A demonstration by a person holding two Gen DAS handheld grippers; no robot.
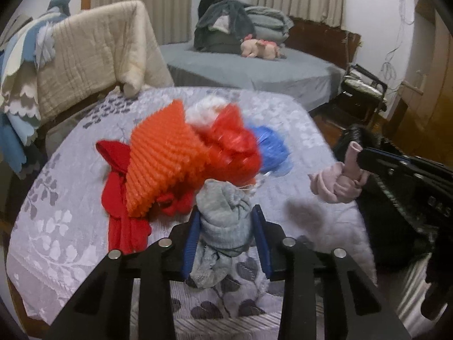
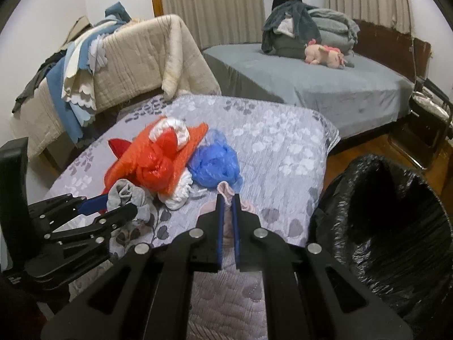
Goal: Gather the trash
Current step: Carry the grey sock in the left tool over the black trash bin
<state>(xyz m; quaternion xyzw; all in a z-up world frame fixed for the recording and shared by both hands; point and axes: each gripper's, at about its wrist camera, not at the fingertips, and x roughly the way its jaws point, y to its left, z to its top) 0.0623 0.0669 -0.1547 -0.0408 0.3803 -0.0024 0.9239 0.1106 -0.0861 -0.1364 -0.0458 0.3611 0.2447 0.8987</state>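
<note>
1. My right gripper [image 2: 228, 198] is clamped tight on a pink sock [image 2: 225, 191], soft and bunched, lifted just clear of the bedspread [image 2: 283, 147].
2. My left gripper [image 1: 225, 212] has narrowed around a grey sock [image 1: 223, 218], a limp knit wad; the blue pads [image 1: 191, 235] look to be touching its sides.
3. Step in hand, I'd say: pink sock on its way to the bin [image 2: 396, 226], black crinkly liner gaping at three o'clock in the right view.
4. Next I need to swing right over that rim, then let go.
5. Beyond, at eleven o'clock: orange ribbed netting [image 2: 133, 161], a glossy red bag [image 2: 154, 167], a crumpled blue bag [image 2: 215, 164].
</note>
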